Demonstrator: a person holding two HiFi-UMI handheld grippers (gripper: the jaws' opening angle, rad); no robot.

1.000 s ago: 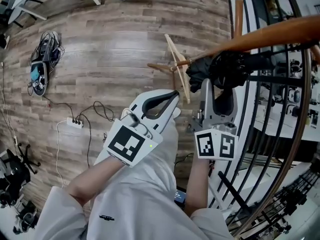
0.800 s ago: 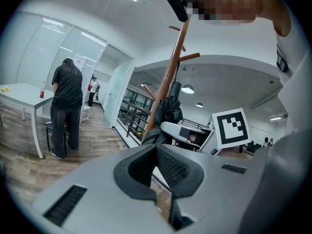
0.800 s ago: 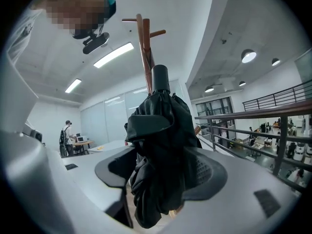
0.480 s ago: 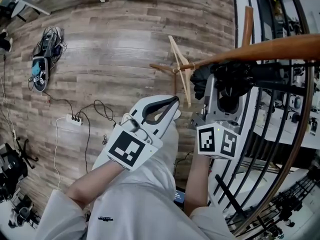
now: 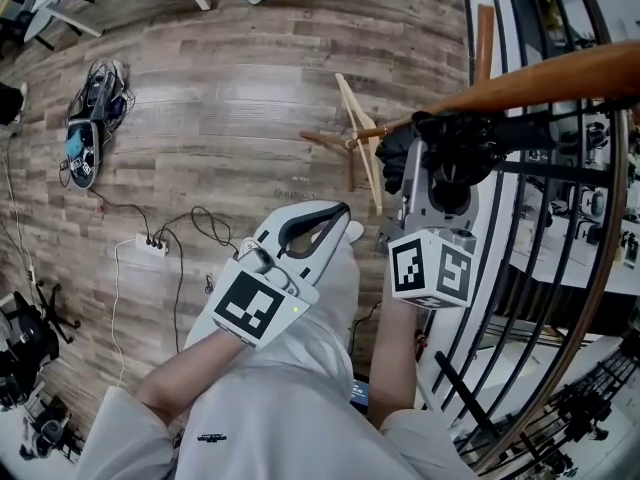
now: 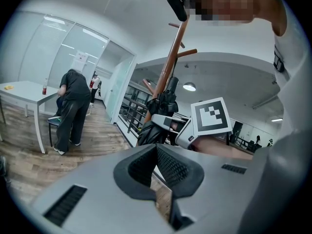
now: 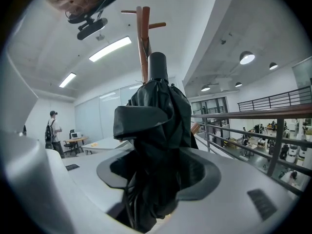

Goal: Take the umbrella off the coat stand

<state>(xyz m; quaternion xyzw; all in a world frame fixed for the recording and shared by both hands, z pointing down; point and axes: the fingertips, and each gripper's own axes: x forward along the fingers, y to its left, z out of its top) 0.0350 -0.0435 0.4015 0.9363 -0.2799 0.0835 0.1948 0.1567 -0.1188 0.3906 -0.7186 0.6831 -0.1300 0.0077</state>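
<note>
Umbrella (image 7: 155,123), between right gripper (image 7: 157,178) jaws, just closing

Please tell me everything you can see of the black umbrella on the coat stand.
The umbrella is black, short and folded. Its cloth is bunched in loose creased folds, with a flap across the front and a smooth cylinder end on top. It hangs upright beside the brown wooden coat stand; how it hooks on is hidden. The right gripper has its jaws wide around the lower part, and they have just been closing a little.
</note>
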